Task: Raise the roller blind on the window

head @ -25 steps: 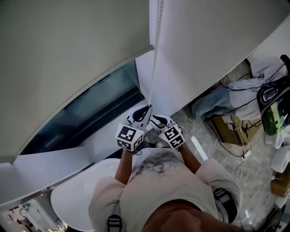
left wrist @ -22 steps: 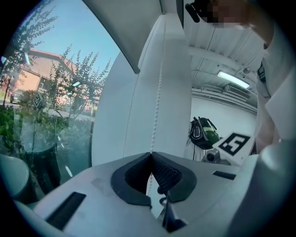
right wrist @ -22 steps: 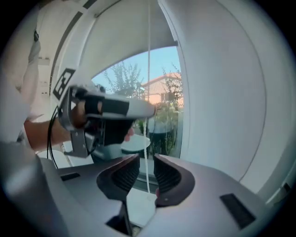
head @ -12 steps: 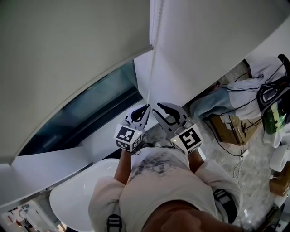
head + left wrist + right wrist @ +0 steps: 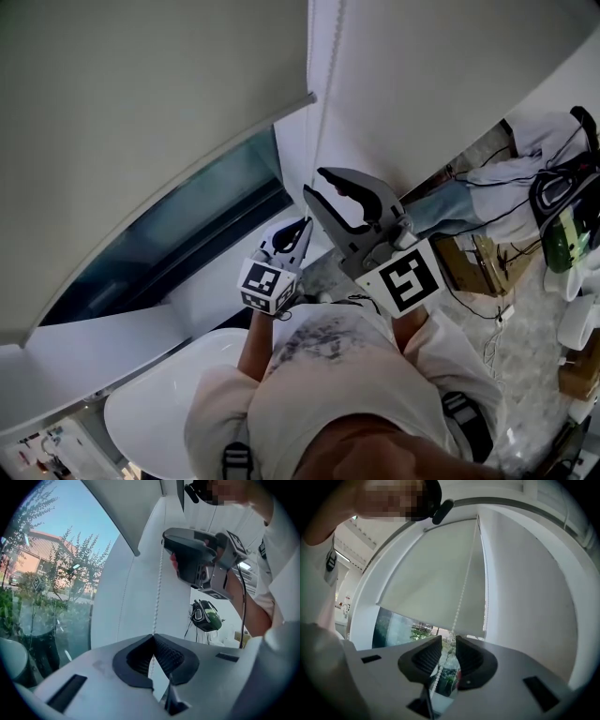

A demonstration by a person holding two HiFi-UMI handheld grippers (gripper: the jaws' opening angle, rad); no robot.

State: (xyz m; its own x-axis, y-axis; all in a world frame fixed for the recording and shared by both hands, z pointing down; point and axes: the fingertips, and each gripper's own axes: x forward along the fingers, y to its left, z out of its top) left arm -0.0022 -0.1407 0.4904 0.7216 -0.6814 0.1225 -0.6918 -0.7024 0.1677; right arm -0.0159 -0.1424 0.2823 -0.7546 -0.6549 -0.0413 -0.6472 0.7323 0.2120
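Two hand-held grippers are working on one bead chain at the window. At the upper left of the head view, the roller blind (image 5: 141, 122) is covering most of the window, and a slanting band of window glass (image 5: 187, 230) is showing under its bottom edge. At the lower left, a white basin (image 5: 159, 403) is sitting below the sill. Just right of the blind's edge, the bead chain (image 5: 319, 112) is hanging from the top centre of the frame. At centre, the left gripper (image 5: 302, 228) is sitting low on the chain. In the left gripper view its jaws are pressing together at the tips, pinching the chain (image 5: 158, 588) between them. Slightly right and higher, the right gripper (image 5: 314, 181) is pointing at the same chain. In the right gripper view its jaws are standing apart, with the chain (image 5: 464, 588) running up through the gap toward the blind's (image 5: 440, 573) right edge. Whether either pad is touching the beads cannot be told. At the far right of the head view, a green-and-black iron (image 5: 562, 234) is lying among cables.
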